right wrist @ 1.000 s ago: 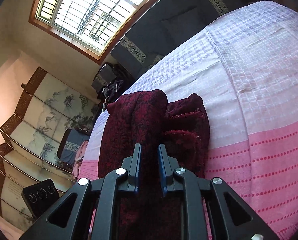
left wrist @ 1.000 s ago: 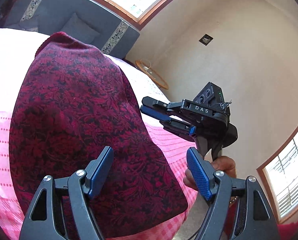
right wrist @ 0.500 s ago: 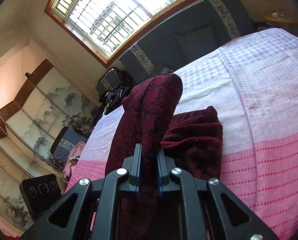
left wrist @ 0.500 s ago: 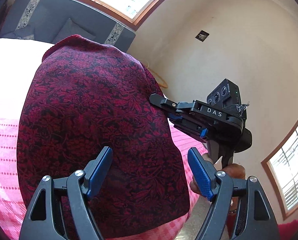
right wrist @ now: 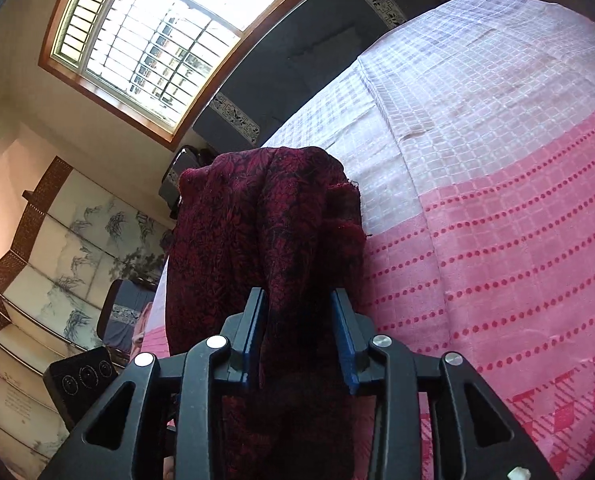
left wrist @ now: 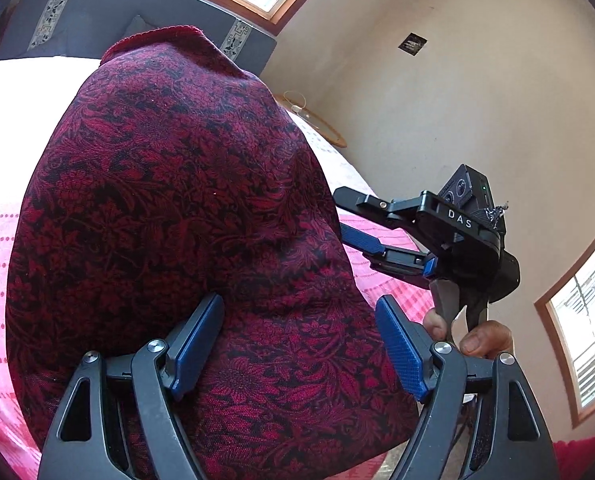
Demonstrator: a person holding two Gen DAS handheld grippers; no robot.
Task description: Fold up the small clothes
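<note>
While the right claw (right wrist: 299, 334) opens, a dark red floral-patterned woven garment (left wrist: 185, 248) hangs between its pads over the pink-and-white checked bed (right wrist: 497, 184); the left claw (left wrist: 299, 350) stands spread, straddling it. Cloth hides the bed edge.

Strong daylight pours in through the barred window (right wrist: 145, 40), which is blown out to white in places. The bedspread (left wrist: 13, 92) glares white in the left wrist view. The dark red cloth (right wrist: 265, 216) falls into deep shadow near the lens. Fisheye bending curves the walls, and black vignetting rings the corners.
</note>
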